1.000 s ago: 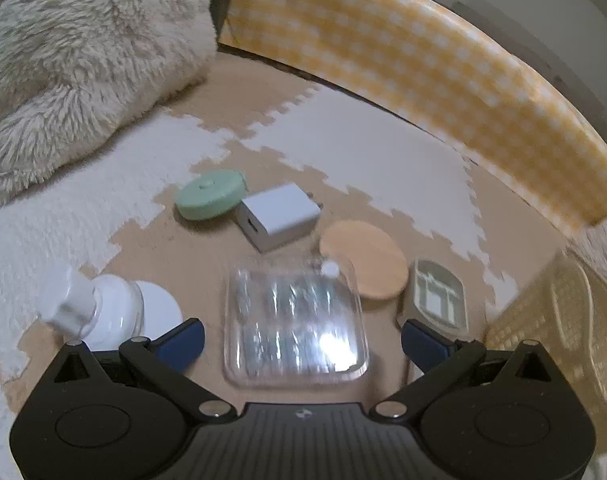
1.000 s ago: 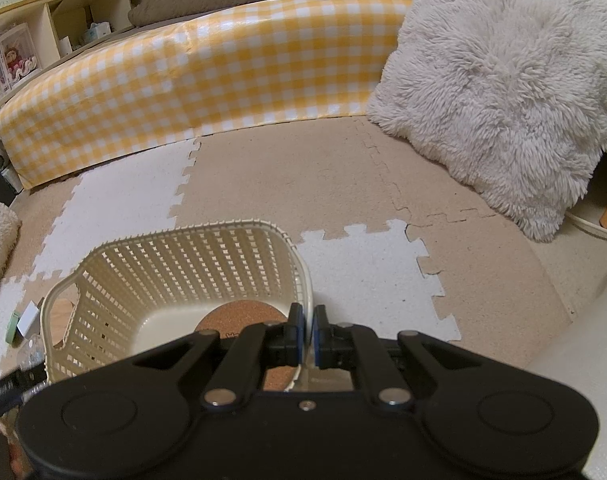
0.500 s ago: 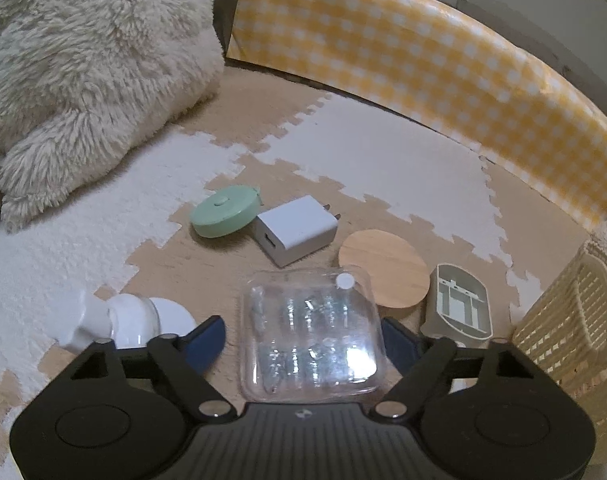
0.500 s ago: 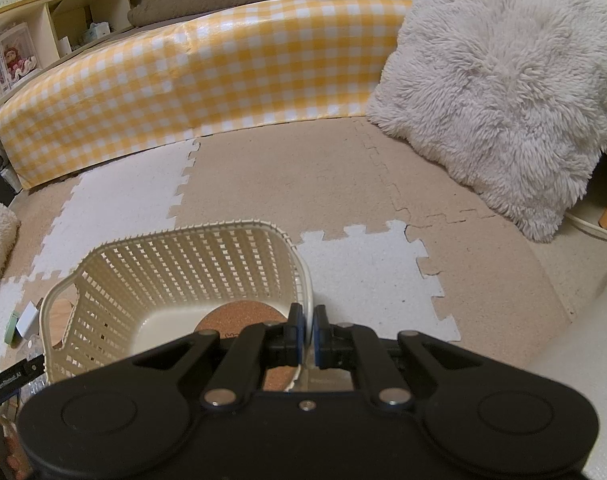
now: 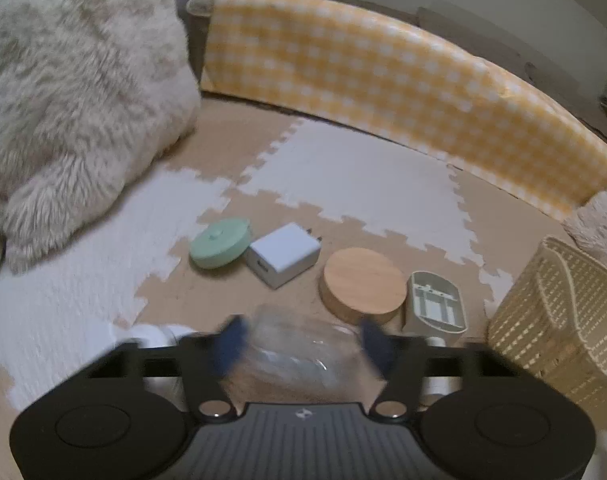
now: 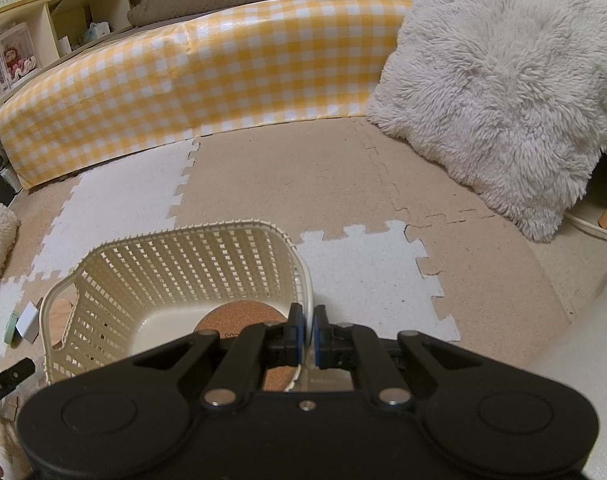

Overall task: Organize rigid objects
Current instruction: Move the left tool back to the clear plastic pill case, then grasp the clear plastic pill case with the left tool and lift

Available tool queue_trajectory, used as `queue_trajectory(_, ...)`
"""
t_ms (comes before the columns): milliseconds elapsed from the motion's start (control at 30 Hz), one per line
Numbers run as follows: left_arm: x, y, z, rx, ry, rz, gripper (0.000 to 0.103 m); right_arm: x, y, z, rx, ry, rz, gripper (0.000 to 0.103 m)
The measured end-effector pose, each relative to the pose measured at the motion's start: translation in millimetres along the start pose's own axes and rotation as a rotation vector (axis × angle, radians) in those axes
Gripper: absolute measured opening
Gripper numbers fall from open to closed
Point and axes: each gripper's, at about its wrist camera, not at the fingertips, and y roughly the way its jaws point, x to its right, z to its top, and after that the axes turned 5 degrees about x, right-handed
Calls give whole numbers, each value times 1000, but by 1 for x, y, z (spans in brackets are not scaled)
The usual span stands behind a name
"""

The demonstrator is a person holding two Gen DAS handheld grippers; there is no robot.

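Observation:
In the left wrist view my left gripper has its blue fingers closed against both sides of a clear plastic case, blurred by motion. Beyond it on the foam mat lie a mint round box, a white charger cube, a round wooden lid and a grey plastic tray part. In the right wrist view my right gripper is shut on the near rim of the cream lattice basket, which holds a cork coaster.
The basket also shows at the right of the left wrist view. A white pump bottle lies left of my left gripper. A yellow checked bumper rings the mat. Fluffy cushions stand at the left and right.
My left gripper's fingers have closed in from wide open onto the clear case. The left wrist view has tilted up and pulled back. The right gripper and basket have not moved.

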Motion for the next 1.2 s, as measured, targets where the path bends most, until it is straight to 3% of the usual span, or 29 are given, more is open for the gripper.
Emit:
queue_trajectory(200,2,2,-4,-73,57,-7,56,0,0,0,0,0,0,5)
queue_trajectory(333,3,1,-10,-97,69,-41,80,0,0,0,0,-1,-1,5)
queue_trajectory(400,8,4,-10,-108,102,-42,85,0,0,0,0,0,0,6)
queue_trajectory(567,16,21,-8,-138,203,-76,85,0,0,0,1,-1,-1,6)
queue_trajectory(733,9,32,-5,-168,220,-94,83,-1,0,0,0,0,-1,6)
queue_trajectory(900,11,32,-3,-170,254,-108,74,-1,0,0,0,0,-1,6)
queue_trajectory(1200,5,5,3,-113,170,-118,73,-1,0,0,0,0,-1,6)
